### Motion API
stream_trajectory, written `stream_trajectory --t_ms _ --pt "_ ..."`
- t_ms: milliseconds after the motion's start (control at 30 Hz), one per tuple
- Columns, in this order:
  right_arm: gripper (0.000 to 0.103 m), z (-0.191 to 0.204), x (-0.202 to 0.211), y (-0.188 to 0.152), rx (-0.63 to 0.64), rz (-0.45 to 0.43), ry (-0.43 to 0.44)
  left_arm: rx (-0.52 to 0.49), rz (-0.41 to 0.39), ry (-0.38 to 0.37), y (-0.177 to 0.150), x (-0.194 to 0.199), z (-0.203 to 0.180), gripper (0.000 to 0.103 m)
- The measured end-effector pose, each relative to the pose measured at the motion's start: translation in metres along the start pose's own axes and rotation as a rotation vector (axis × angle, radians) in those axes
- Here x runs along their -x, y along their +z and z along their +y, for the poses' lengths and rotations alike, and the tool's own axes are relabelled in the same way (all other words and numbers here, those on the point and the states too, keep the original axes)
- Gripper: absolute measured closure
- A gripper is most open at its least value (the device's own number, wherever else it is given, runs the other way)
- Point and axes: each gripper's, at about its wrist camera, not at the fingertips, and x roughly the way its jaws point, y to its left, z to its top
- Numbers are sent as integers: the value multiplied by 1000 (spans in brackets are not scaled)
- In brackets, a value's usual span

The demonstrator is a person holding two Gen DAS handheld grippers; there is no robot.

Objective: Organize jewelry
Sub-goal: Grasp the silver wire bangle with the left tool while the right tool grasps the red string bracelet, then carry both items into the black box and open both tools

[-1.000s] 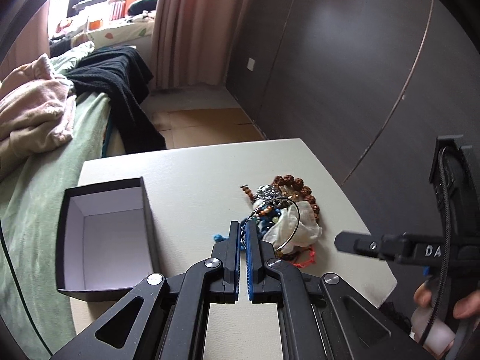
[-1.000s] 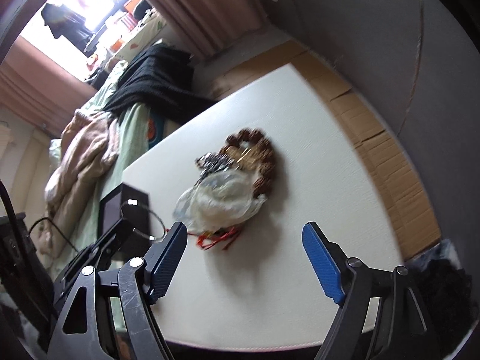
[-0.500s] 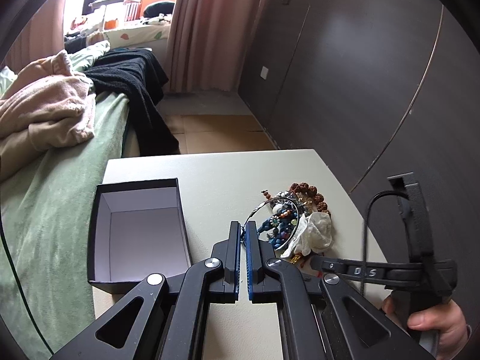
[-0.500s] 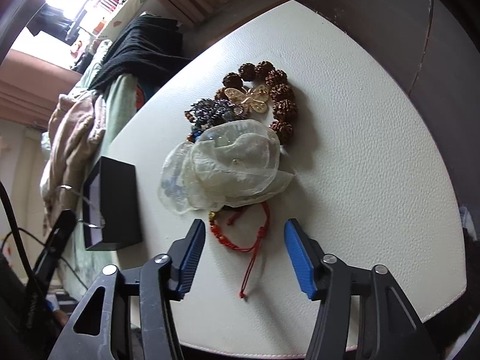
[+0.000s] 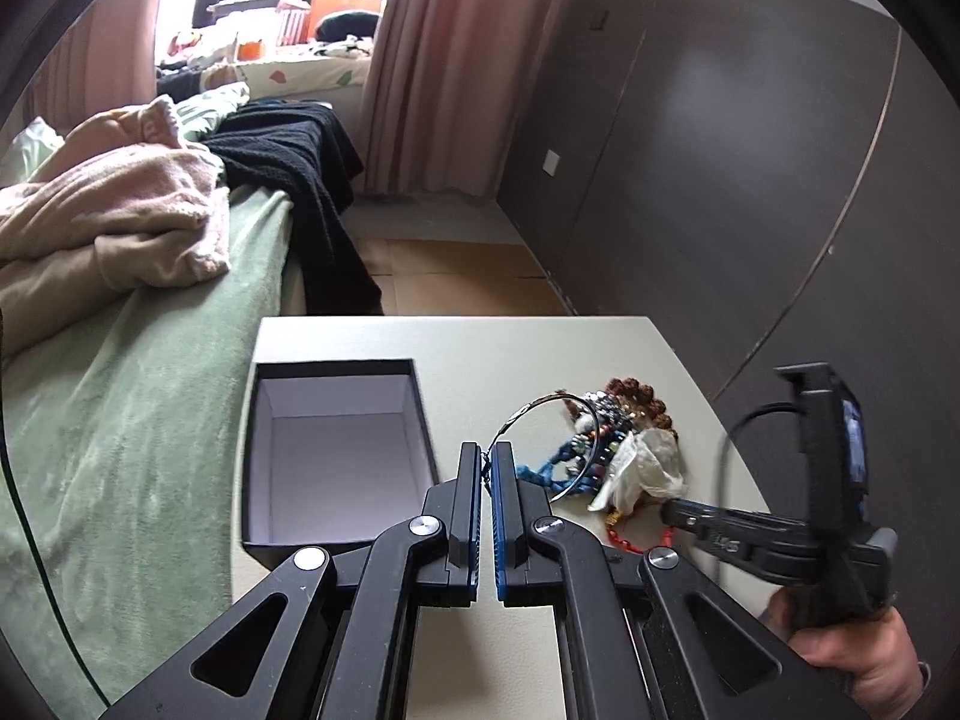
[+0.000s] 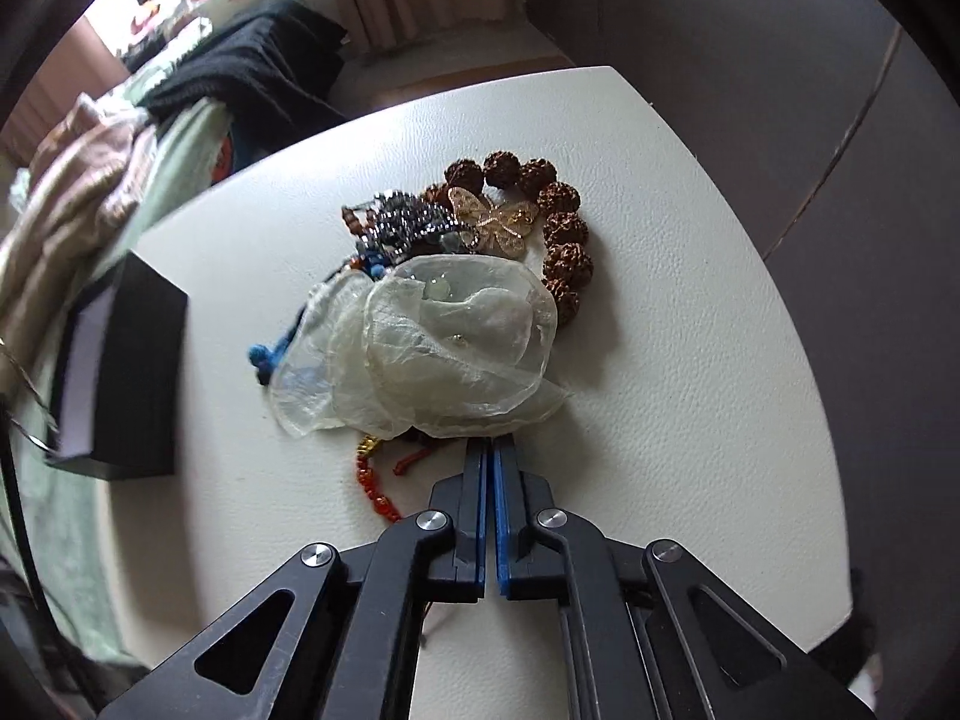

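Your left gripper (image 5: 486, 468) has its blue pads pressed together on a thin silver bangle (image 5: 549, 441), which stands up as a ring just ahead and to the right of the tips, lifted above the table (image 5: 480, 354). To the left of that claw sits the open black box (image 5: 336, 450), its pale inside bare. Ahead and to the right lies the jewelry heap.

Your right gripper (image 6: 487, 468) is drawn together too, its tips at the near edge of the sheer pouch (image 6: 432, 354). Whether they pinch the pouch's hem or the red cord under it, you cannot tell from either view. Just left of the tips lies the red beaded bracelet (image 6: 375, 489), partly tucked beneath the pouch. Beyond the pouch, straight ahead of the claw, rest a gold butterfly ornament (image 6: 495, 225) and a dark sparkly beaded piece (image 6: 408, 225), with the brown seed-bead bracelet (image 6: 555, 228) curving around them to the right. A blue cord (image 6: 264, 357) pokes out at the pouch's left side.
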Motion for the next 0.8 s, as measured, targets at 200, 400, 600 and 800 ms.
stream_trajectory --t_ms 200,400,600,800 --pt "99 4 36 0 -41 -91 165 41 4 50 1 -2 20 100" --pt "99 14 69 -1 -36 -200 350 54 -7 77 3 1 31 100" --pt "99 21 86 2 -10 -296 471 78 -3 98 8 -5 42 100" --pt "99 16 89 4 -23 -291 586 127 2 89 11 -12 53 100"
